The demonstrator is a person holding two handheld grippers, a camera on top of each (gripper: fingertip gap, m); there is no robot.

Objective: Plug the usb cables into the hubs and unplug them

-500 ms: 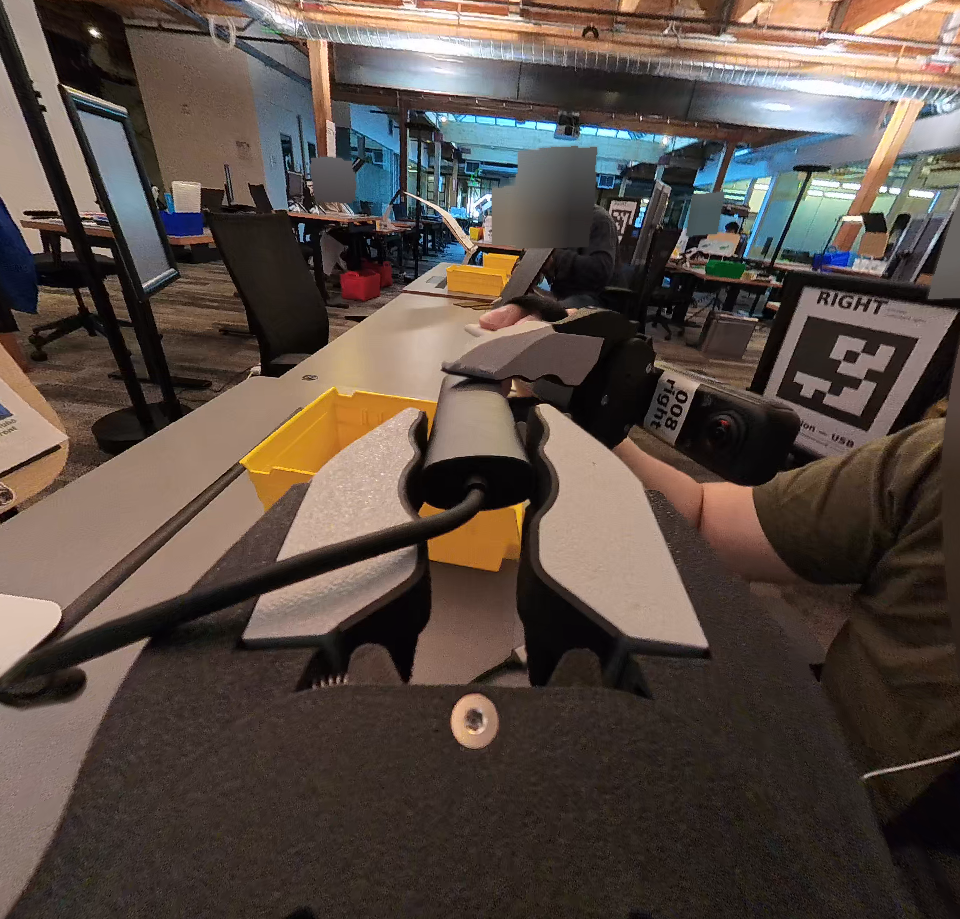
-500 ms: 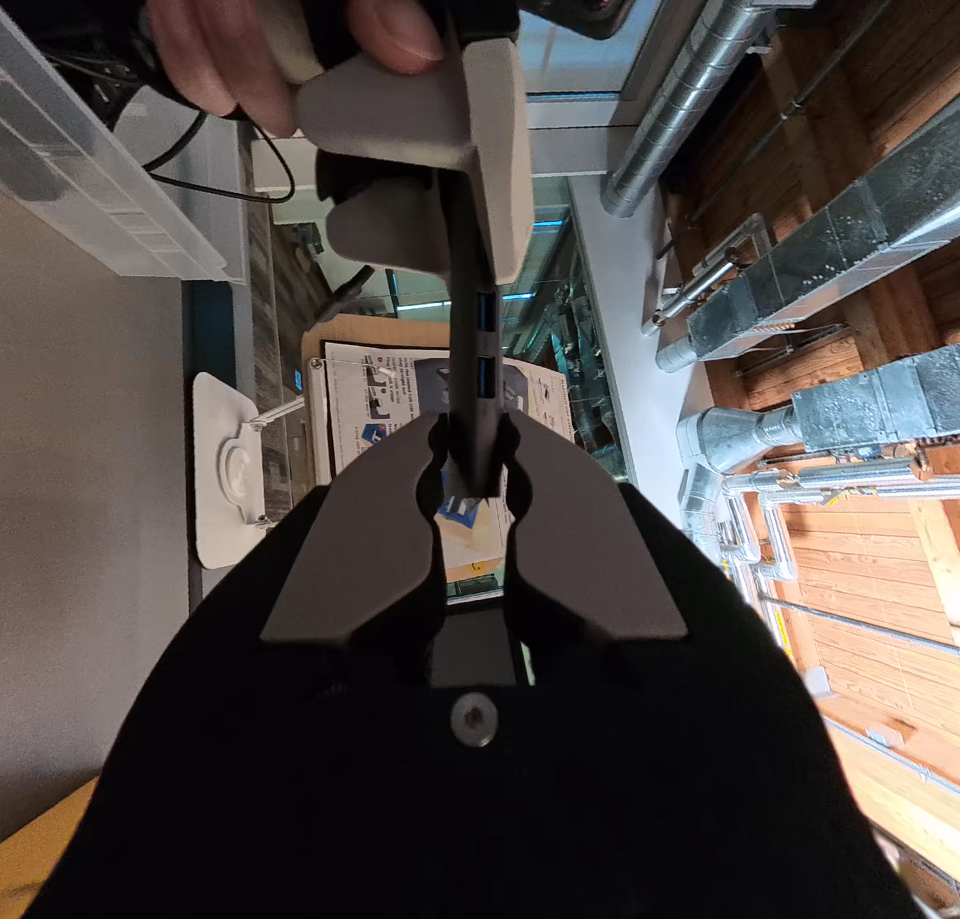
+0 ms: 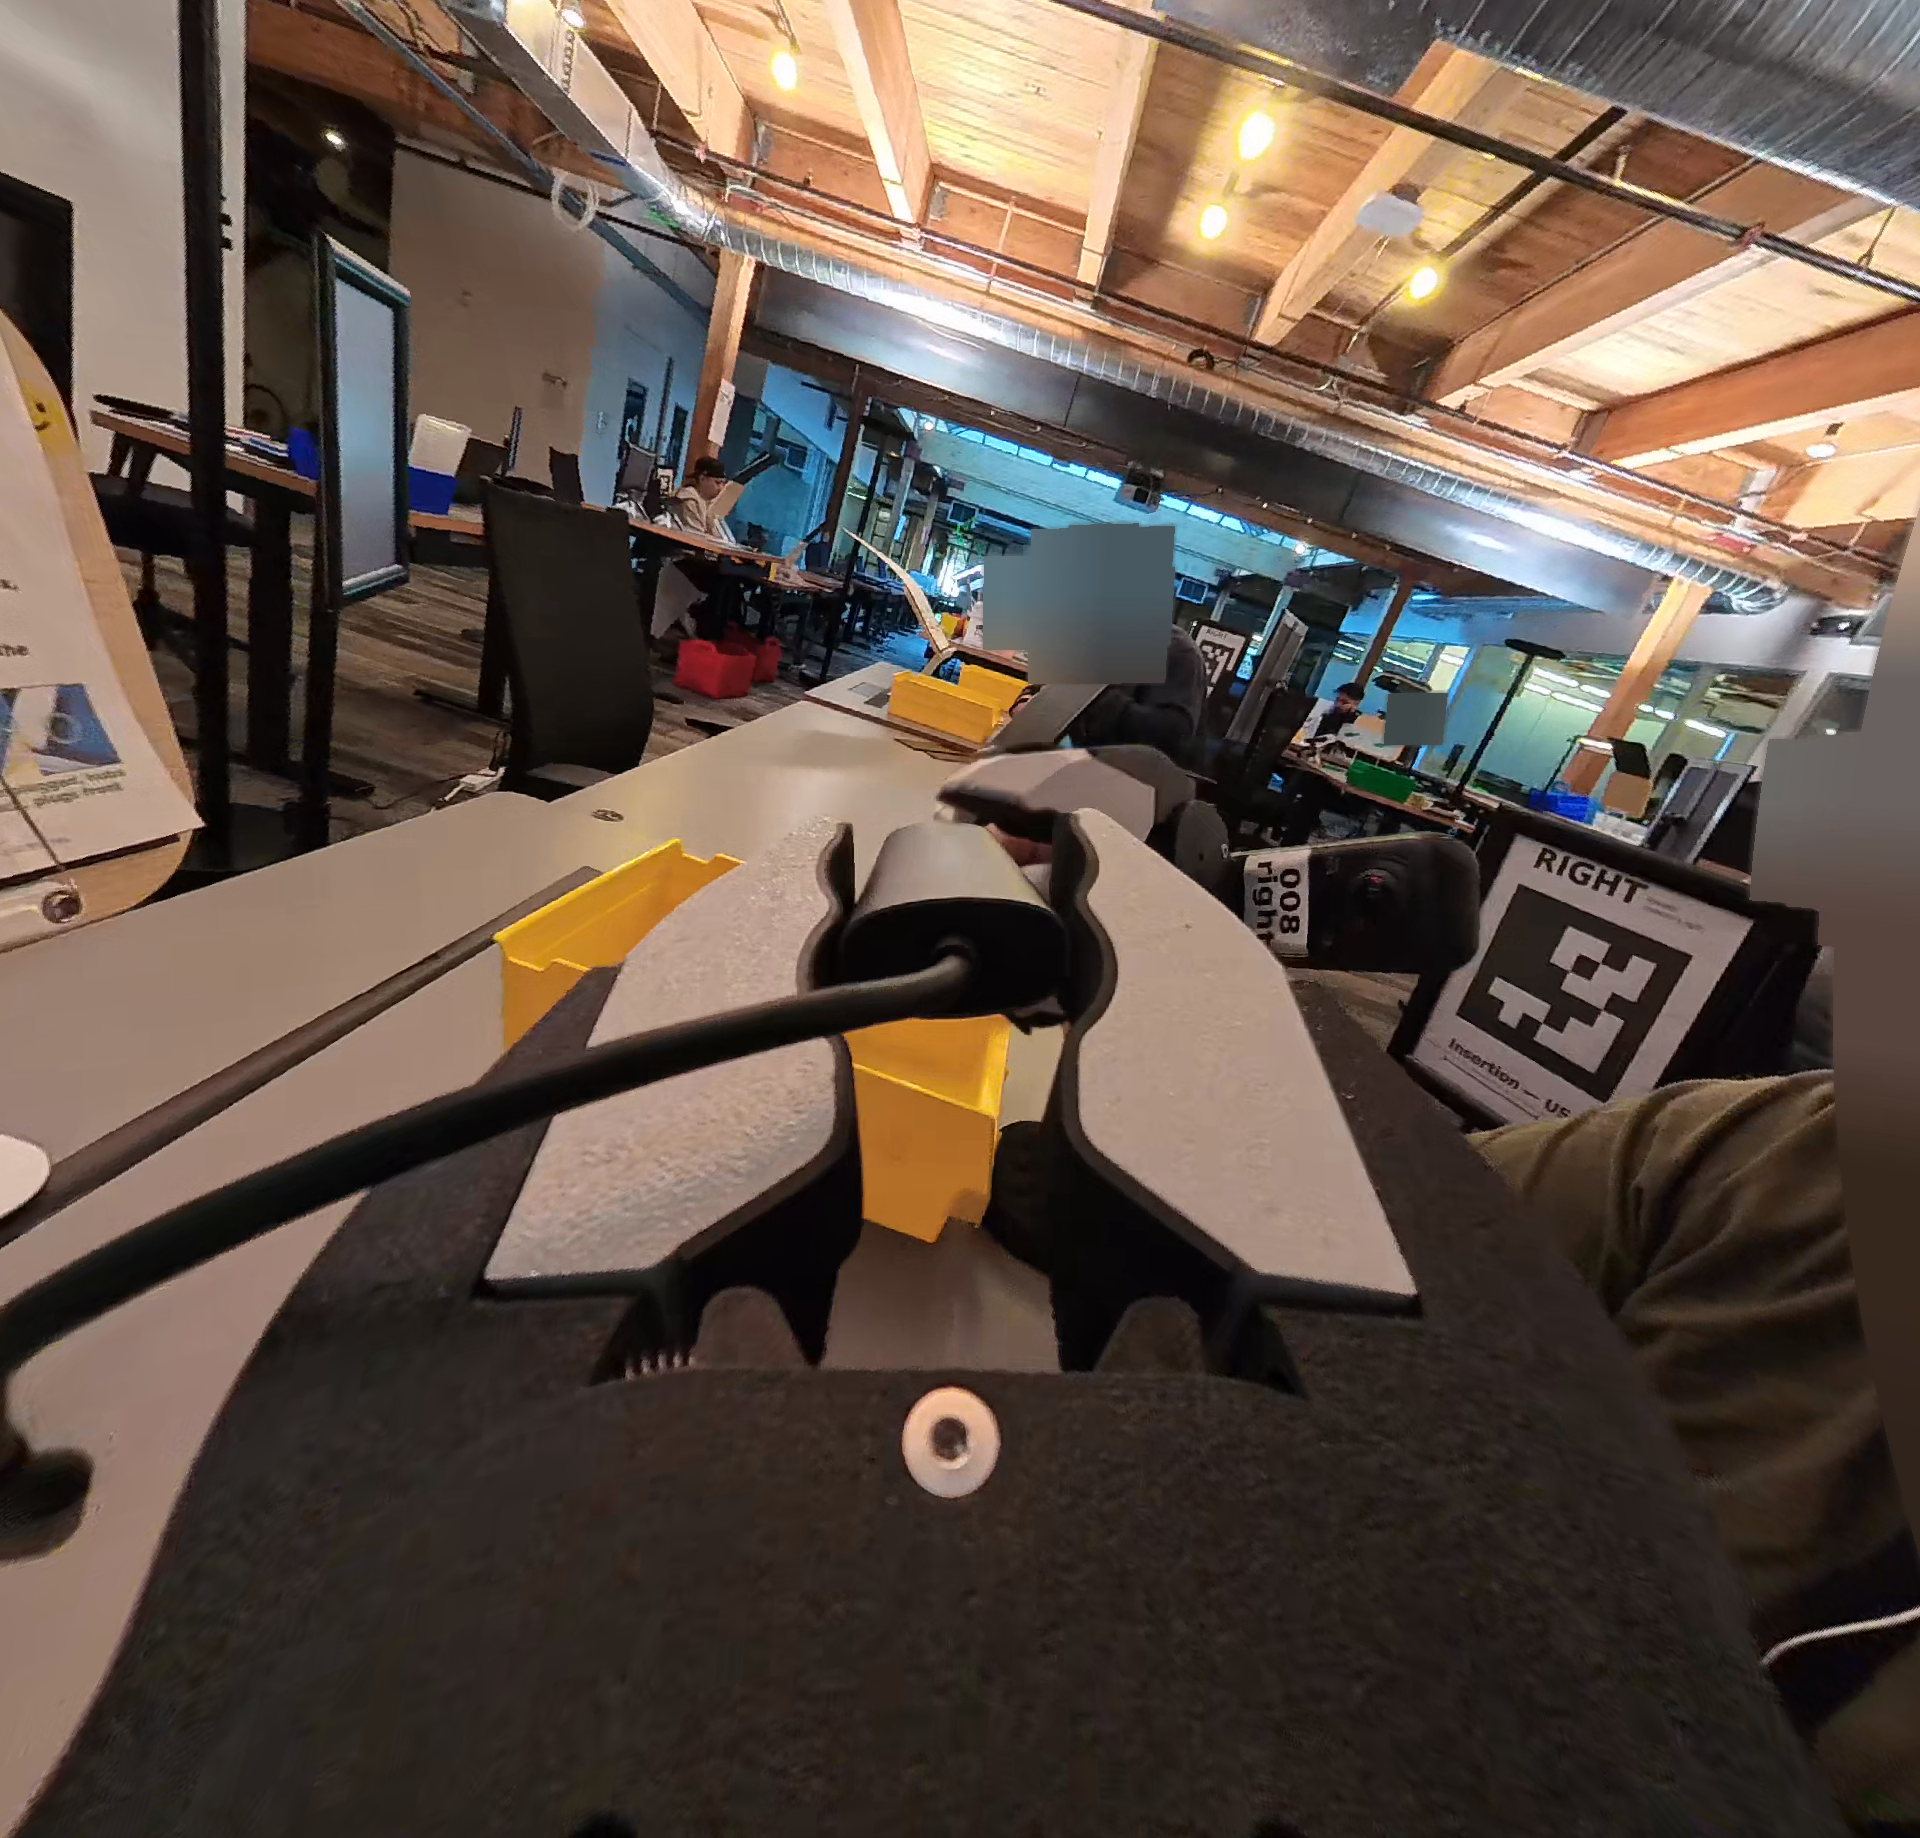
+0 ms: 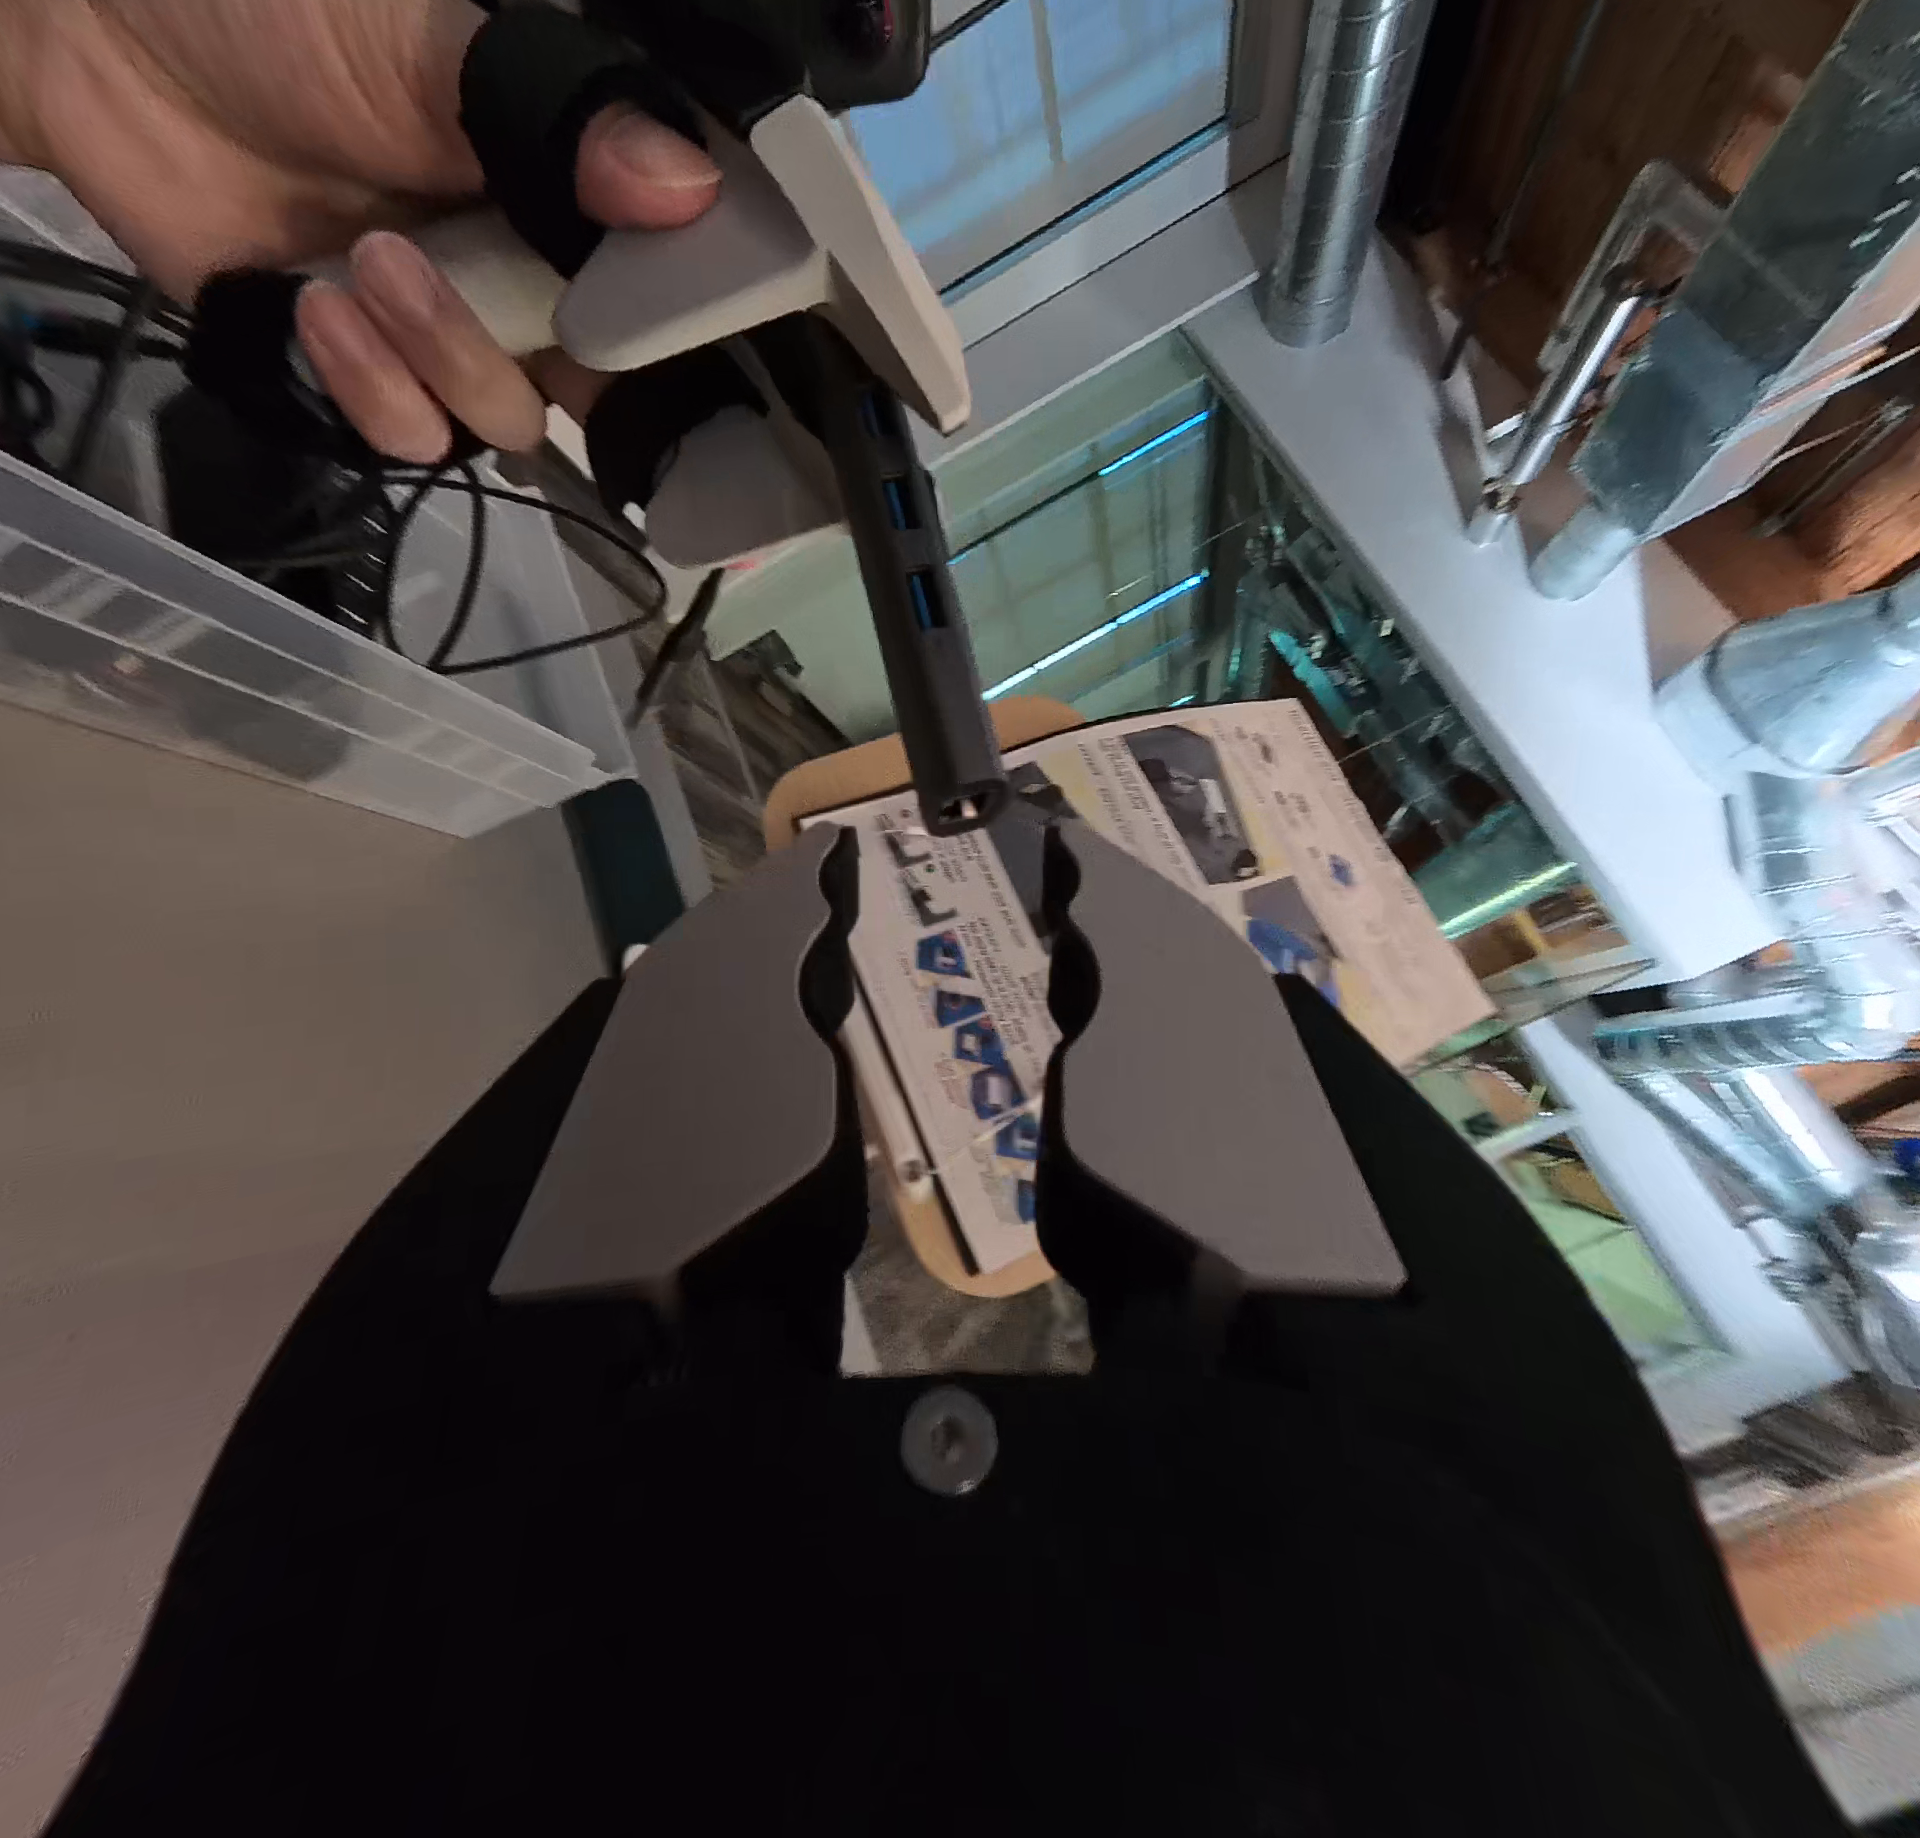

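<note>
The left gripper [image 3: 951, 915] is clamped on the dark hub [image 3: 945, 900], its 2 grey fingers [image 3: 717, 1040] pressed against the hub's sides above the grey tabletop [image 3: 260, 967]. The hub's black cable [image 3: 436, 1123] leaves its near end and sweeps over the left finger toward the tabletop's left edge. Under the fingers sits a yellow bin [image 3: 925, 1113], out on the tabletop away from the near edge; a second yellow bin [image 3: 940, 702] rests far down the tabletop.

Seen from the right wrist, the same hub [image 4: 920, 635] sticks out of the left gripper [image 4: 831, 406] as a slim dark bar with blue ports along its edge, its free end pointing at the camera. A hand [image 4: 312, 147] with black finger straps works that gripper's grey handle. The right gripper [image 4: 951, 853] holds nothing: its fingers [image 4: 686, 1061] stand apart, and the hub's tip hangs just beyond their tips, in line with the gap, touching neither. Behind the gap stands an instruction sheet [image 4: 1174, 905] on a wooden board.

In the left wrist view the right gripper [image 3: 1049, 786] shows only partly behind the hub, with a camera [image 3: 1382, 900] on its body. A marker sign [image 3: 1579, 988] stands at the tabletop's right edge, beside a green sleeve [image 3: 1683, 1269].
</note>
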